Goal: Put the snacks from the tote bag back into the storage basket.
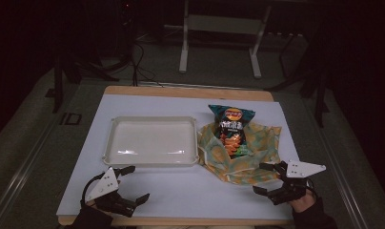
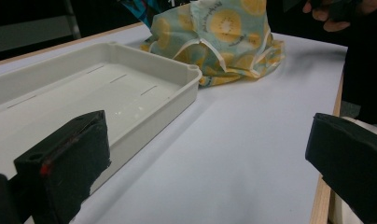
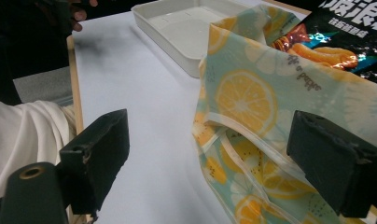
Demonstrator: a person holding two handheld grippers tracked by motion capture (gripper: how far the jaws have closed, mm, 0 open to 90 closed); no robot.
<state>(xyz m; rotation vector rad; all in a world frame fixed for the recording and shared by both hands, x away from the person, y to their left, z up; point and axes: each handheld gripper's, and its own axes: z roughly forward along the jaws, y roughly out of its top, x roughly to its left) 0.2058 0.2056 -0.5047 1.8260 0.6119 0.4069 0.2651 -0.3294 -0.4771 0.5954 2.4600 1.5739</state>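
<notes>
A lemon-print cloth bag [image 1: 240, 150] lies crumpled on the white table right of centre, with a dark chip packet [image 1: 232, 129] resting on it. A white tray [image 1: 152, 141] sits to its left and holds nothing. My left gripper [image 1: 134, 183] hovers open near the front left edge, just in front of the tray [image 2: 144, 88]. My right gripper [image 1: 266, 177] is open at the front right, its jaws beside the bag's near corner [image 3: 242, 102]. The packet [image 3: 350, 32] shows at the top right of the right gripper view. The bag [image 2: 224, 37] lies beyond the tray in the left gripper view.
The white sheet covers a wooden table [image 1: 190, 90] whose edge shows at the back. Beyond it are the white legs of a frame [image 1: 183, 52] and cables on a dark floor. Bare white surface lies between the two grippers.
</notes>
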